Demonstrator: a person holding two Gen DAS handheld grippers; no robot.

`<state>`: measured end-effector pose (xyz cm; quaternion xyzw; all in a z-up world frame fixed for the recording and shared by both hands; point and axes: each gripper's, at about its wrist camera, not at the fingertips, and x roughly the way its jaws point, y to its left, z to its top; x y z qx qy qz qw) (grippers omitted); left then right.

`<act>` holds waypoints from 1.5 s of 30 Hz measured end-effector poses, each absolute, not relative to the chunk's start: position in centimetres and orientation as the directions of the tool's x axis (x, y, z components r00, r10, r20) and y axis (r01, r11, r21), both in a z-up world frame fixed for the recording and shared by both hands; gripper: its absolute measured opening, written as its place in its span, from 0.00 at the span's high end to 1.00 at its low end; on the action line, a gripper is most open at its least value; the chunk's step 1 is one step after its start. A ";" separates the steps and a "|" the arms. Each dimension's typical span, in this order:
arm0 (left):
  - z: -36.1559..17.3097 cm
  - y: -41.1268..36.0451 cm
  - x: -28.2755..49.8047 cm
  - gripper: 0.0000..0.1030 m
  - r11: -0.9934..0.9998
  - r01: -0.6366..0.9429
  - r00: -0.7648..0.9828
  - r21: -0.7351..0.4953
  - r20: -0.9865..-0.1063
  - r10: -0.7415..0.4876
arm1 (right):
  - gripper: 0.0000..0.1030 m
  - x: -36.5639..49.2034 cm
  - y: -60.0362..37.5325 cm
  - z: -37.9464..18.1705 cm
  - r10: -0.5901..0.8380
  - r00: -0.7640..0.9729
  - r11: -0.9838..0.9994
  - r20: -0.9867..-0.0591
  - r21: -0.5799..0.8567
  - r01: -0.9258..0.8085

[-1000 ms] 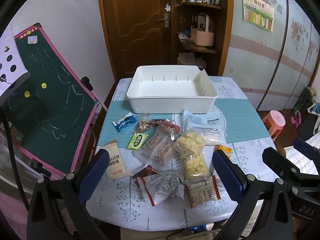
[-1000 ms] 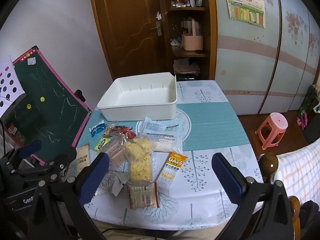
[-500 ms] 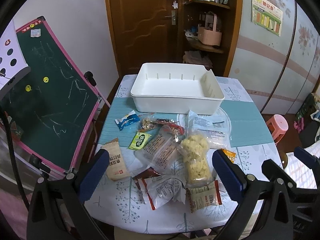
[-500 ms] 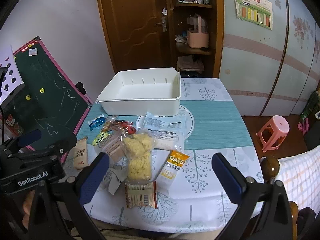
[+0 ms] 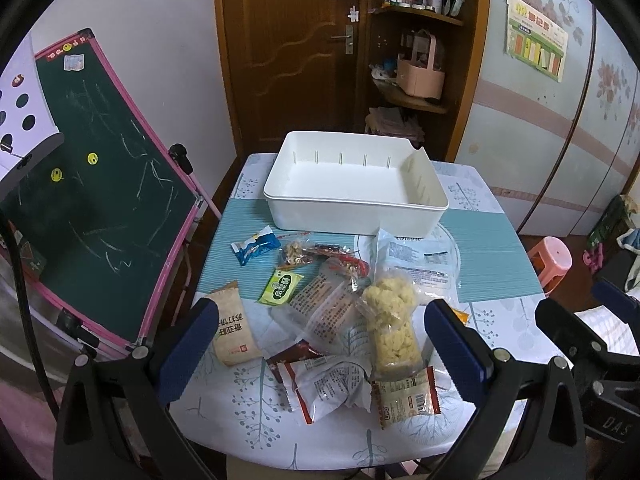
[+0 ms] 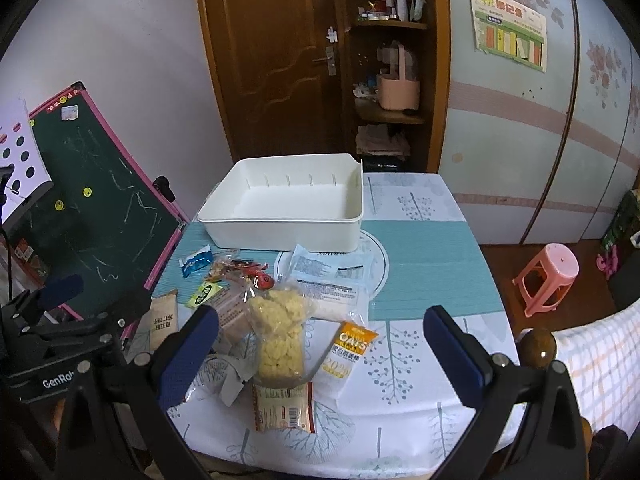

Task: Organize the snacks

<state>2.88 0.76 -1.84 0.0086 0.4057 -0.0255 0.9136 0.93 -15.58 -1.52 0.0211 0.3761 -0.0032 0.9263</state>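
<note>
I hold my left gripper (image 5: 320,332) above the near edge of the worktop (image 5: 484,252), its blue pads spread wide apart with nothing between them. My right gripper (image 6: 320,340) hangs the same way over the near right part of the spread, jaws wide and empty.

The snacks lie in a loose heap on the worktop in front of me. Nearest my left gripper sits a beige packet (image 5: 232,330) with dark lettering, just beside the left pad. A clear bag of yellow puffed pieces (image 5: 394,326) lies lengthwise in the middle of the heap, its near end touching a small red-edged packet (image 5: 406,398). To the left of that one is a crumpled white wrapper with red trim (image 5: 324,386), partly over a dark brown packet (image 5: 296,354). Farther back lie a green sachet (image 5: 280,288), a blue-and-white wrapper (image 5: 254,246) and a clear bag of mixed nuts (image 5: 308,252). From the right wrist view an orange-topped oats packet (image 6: 346,354) lies just right of the yellow bag, and a pale flat pouch (image 6: 324,274) lies behind it.

The white bin (image 5: 356,222) stands at the far side of the worktop, behind the heap, with no snack inside it. A green chalkboard (image 5: 92,200) leans off the worktop's left side.
</note>
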 end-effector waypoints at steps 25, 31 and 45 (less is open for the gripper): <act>-0.8 1.8 4.7 0.01 0.999 0.040 0.695 0.029 -0.718 -0.007 | 0.00 2.6 -16.3 -1.2 0.025 0.701 0.999 -0.713 0.045 0.009; -2.5 1.9 5.3 0.00 0.991 0.127 0.657 0.042 -0.752 -0.052 | 0.00 4.0 -17.1 -3.5 -0.007 0.655 0.999 -0.755 0.029 0.044; -9.0 1.7 6.9 0.01 0.965 0.257 0.518 0.051 -0.850 -0.093 | 0.00 6.5 -19.3 -10.6 -0.006 0.496 0.993 -0.868 0.054 0.106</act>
